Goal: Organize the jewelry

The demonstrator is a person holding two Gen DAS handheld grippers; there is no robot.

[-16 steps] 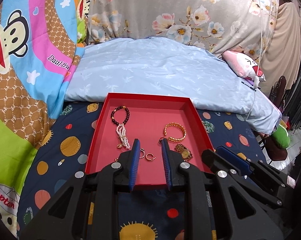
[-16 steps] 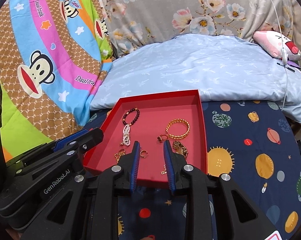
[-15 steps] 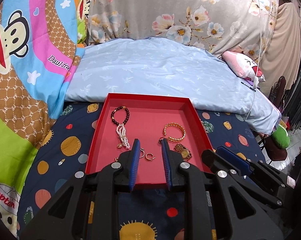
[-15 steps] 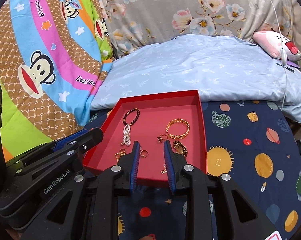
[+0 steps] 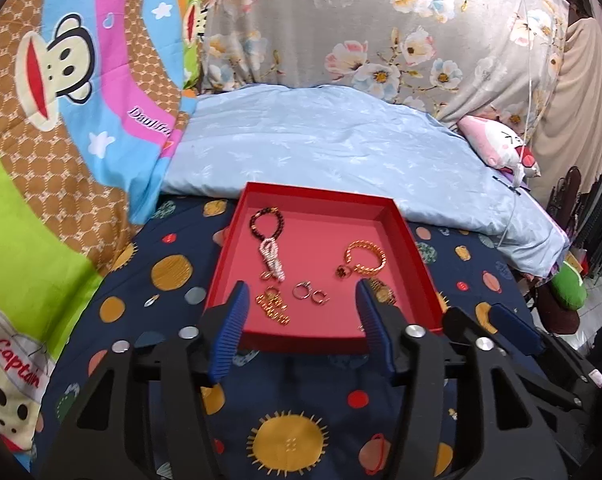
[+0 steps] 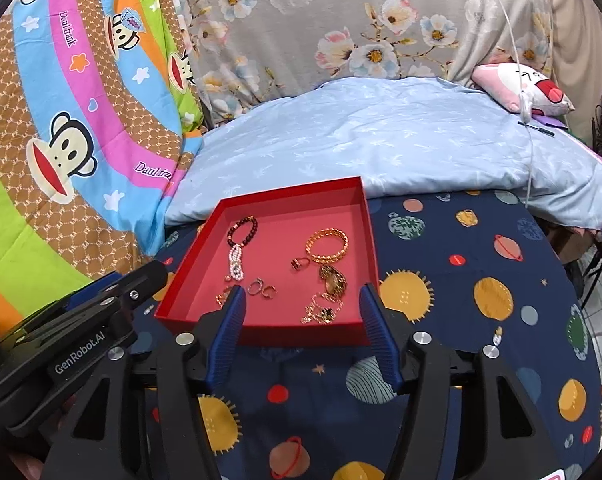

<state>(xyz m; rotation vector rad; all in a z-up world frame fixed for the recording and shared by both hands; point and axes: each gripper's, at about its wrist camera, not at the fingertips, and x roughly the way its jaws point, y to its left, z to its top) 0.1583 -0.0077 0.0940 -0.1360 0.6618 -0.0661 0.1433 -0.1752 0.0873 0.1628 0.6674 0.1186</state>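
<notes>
A red tray (image 5: 415, 252) (image 6: 371, 240) lies on a navy planet-print cloth and holds loose jewelry. In it are a dark bead bracelet (image 5: 267, 222) (image 6: 242, 229), a pearl strand (image 5: 272, 260) (image 6: 235, 263), a gold bangle (image 5: 364, 258) (image 6: 327, 246), two small hoop rings (image 5: 309, 292) (image 6: 262, 287), a gold chain piece (image 5: 272, 307) and a gold pendant tangle (image 6: 328, 294). My left gripper (image 5: 301, 300) hovers at the tray's near edge, its jaws opening with nothing between them. My right gripper (image 6: 303, 304) hovers there too, jaws opening and empty.
A pale blue pillow (image 5: 321, 152) lies right behind the tray. Cartoon monkey bedding (image 5: 61, 80) rises on the left, floral fabric (image 5: 381, 32) at the back. A pink plush (image 6: 521, 88) and a white cable (image 6: 525, 92) are at the right. The other gripper's body shows at each view's side.
Both grippers' jaws have spread from a narrow gap to wide apart. Both views have shifted slightly; the tray and jewelry lie as before.
</notes>
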